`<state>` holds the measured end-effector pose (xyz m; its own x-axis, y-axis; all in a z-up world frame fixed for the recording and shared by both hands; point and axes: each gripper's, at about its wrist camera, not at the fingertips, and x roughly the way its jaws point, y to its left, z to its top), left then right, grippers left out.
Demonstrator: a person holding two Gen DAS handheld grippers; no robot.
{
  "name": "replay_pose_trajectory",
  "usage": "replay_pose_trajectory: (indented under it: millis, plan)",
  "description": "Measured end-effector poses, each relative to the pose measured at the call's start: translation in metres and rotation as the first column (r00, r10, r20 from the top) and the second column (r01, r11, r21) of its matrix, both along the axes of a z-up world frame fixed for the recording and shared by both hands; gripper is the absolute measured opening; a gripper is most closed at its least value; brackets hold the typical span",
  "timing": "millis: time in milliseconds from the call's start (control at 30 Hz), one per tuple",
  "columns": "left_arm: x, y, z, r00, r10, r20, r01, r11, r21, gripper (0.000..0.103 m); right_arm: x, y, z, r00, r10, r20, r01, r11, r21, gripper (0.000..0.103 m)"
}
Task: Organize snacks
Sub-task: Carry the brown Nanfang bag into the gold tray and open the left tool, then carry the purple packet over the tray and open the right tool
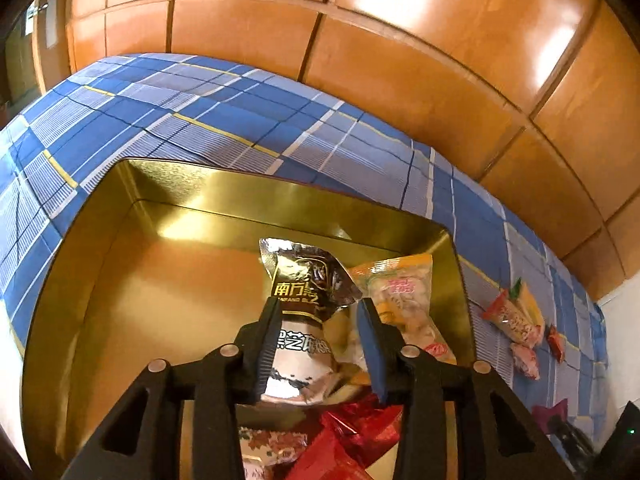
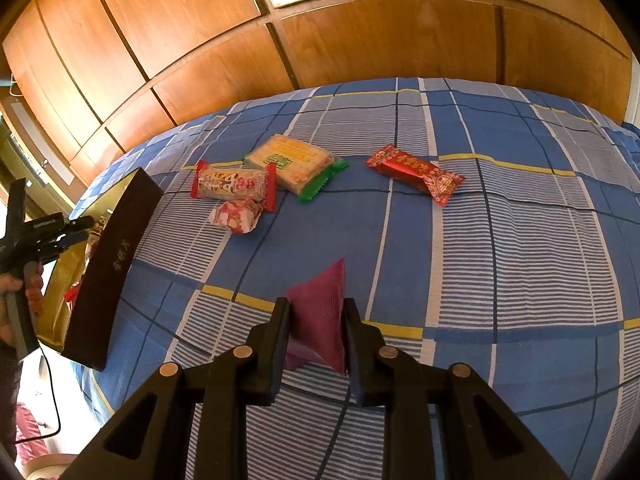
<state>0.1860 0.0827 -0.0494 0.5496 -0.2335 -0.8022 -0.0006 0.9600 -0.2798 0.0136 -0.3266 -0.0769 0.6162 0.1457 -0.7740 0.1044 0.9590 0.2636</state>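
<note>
One gold tin (image 1: 120,216). On the bedsheet (image 2: 520,240) ahead of the right gripper (image 2: 316,336) lie four snack packs: two red-and-white (image 2: 232,184), one yellow-green (image 2: 296,162), one red (image 2: 416,172). One purple pack (image 2: 320,316) sits between its fingers.

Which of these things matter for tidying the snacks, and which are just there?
Part of the job:
- gold metal tin
- silver-brown foil sachet
- purple triangular packet
- red wrapped bar
- yellow-green biscuit pack

Just there:
- blue checked bedsheet
- wooden wardrobe panels
</note>
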Motion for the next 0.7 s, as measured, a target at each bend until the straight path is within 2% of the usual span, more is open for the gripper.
replay_pose_trajectory:
  millis: [100,233,700]
  plan:
    - [-0.016,-0.003,0.005,1.0,0.01,0.009,-0.01,1.0,0.024,0.04,0.0,0.0,0.0,1.0,-0.004,0.002,0.004,1.0,0.0,0.025]
    - [-0.049,-0.012,0.014,0.999,0.028,0.046,-0.033,0.994,0.105,0.04,-0.001,0.0,0.0,1.0,-0.008,0.005,0.008,1.0,-0.004,0.025]
    - [-0.119,-0.032,0.016,0.997,-0.016,0.069,0.005,0.988,0.154,0.043,-0.003,0.002,0.0,1.0,-0.018,0.015,0.018,1.0,-0.01,0.025]
